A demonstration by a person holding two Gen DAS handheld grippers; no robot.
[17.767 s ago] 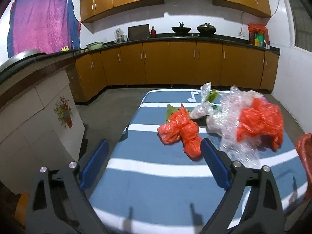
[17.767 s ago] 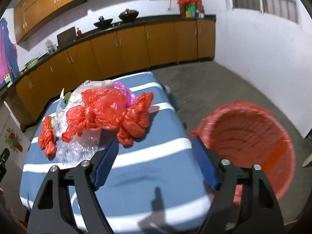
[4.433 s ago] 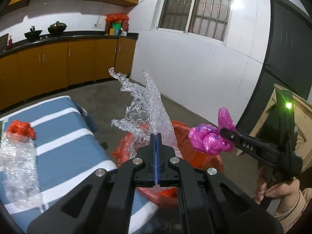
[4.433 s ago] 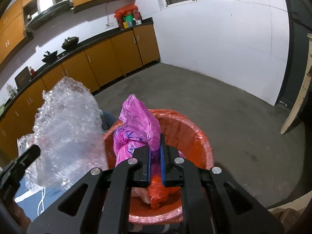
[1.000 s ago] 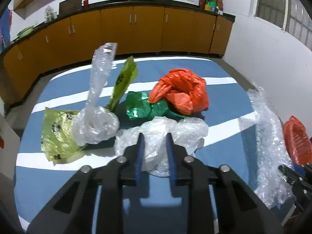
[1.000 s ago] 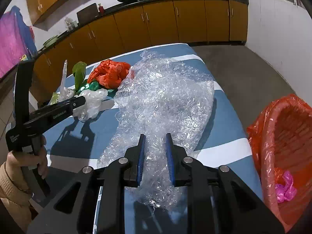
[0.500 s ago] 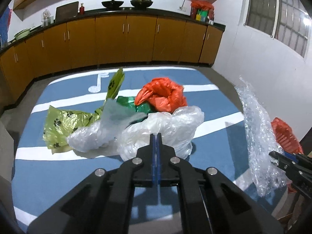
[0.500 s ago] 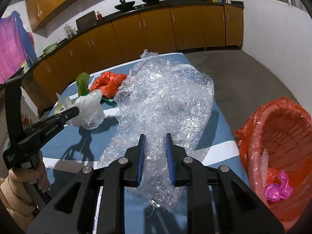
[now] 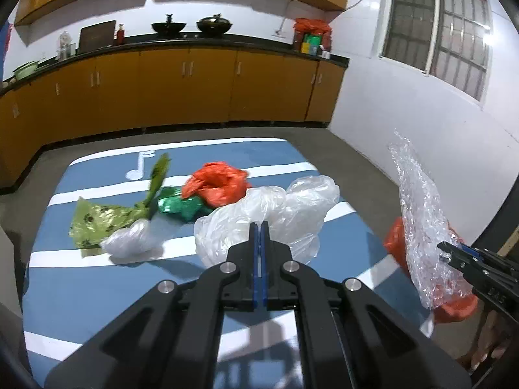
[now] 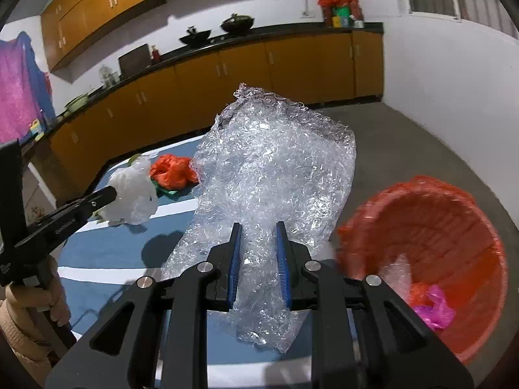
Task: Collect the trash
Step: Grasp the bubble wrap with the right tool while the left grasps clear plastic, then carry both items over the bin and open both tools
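Note:
My left gripper [image 9: 260, 227] is shut on a white plastic bag [image 9: 275, 210], lifted above the blue striped table [image 9: 97, 291]; from the right wrist that bag [image 10: 133, 191] hangs at the left gripper's tip [image 10: 112, 193]. My right gripper [image 10: 258, 228] is shut on a sheet of bubble wrap [image 10: 275, 168], which hangs off the table's right side [image 9: 421, 227]. The red basket [image 10: 438, 243] stands on the floor to the right, with pink and clear trash in it. Still on the table lie an orange bag [image 9: 217, 183], a green foil wrapper [image 9: 178, 206], a yellow-green bag [image 9: 103, 217] and a small clear bag [image 9: 129, 243].
Orange kitchen cabinets [image 9: 194, 87] with a dark counter run along the far wall, woks and bottles on top. A white wall with a barred window [image 9: 438, 22] is on the right. Grey floor lies between table, cabinets and basket. A person's sleeved hand [image 10: 29, 308] holds the left gripper.
The left gripper closed on the white bag and raised it off the table. Both grippers rose and swung right; the bubble wrap now hangs nearer the red basket.

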